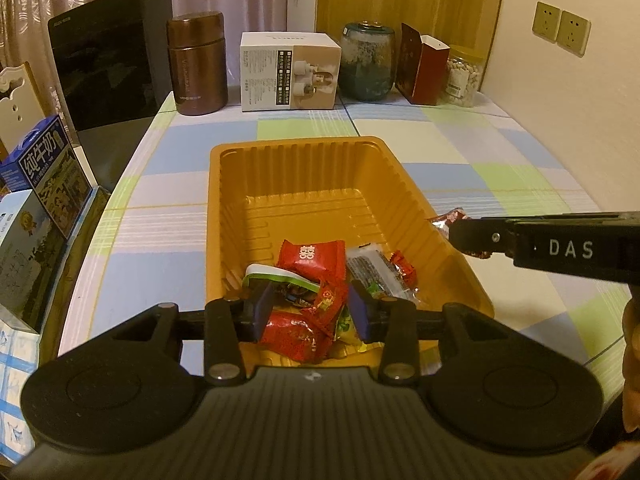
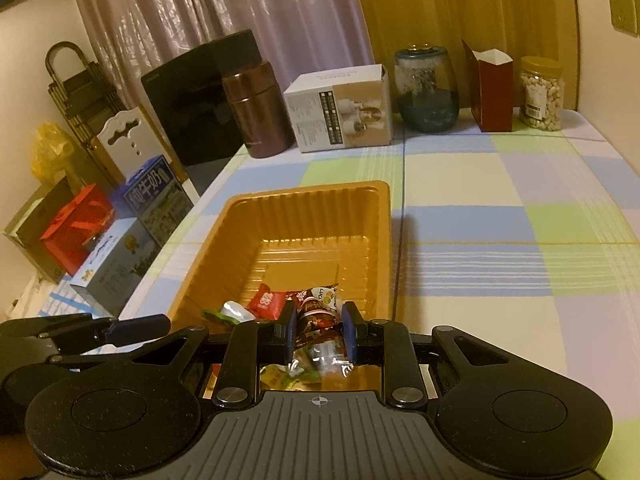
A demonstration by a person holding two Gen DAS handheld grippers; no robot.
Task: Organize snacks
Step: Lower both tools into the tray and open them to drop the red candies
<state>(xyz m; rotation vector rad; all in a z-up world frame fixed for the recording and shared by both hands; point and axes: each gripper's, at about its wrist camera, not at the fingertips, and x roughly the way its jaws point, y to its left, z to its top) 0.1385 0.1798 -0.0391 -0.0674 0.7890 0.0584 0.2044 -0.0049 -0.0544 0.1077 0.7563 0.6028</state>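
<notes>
Seen from the left wrist camera, the left gripper (image 1: 312,308) hangs over the near end of an orange plastic tray (image 1: 224,208) that sits on a checked tablecloth (image 1: 480,152). Its blue-padded jaws stand apart and released, pressing on nothing, with a heap of wrapped snacks (image 1: 316,300) lying loose in the tray below and between them: red packets, a green and white one, and a dark bar. To the right of this gripper, the right gripper (image 1: 472,240) reaches in from the side just over the tray's right rim, with a crinkled red wrapper (image 1: 452,216) showing at its tip. Beyond the tray, at the far edge of the table, stand a brown flask (image 1: 196,64), a white box (image 1: 290,72) and a dark glass jar (image 1: 368,62). From the right wrist camera, the right gripper (image 2: 318,334) is clenched on a dark brown snack packet (image 2: 316,316) pinched upright between its pads above the tray's (image 2: 384,240) near end; the print on the packet is too blurred to read. More snacks (image 2: 268,304) lie in the tray just ahead and to the left. The left gripper (image 2: 136,326) shows at this gripper's left, level with it.
</notes>
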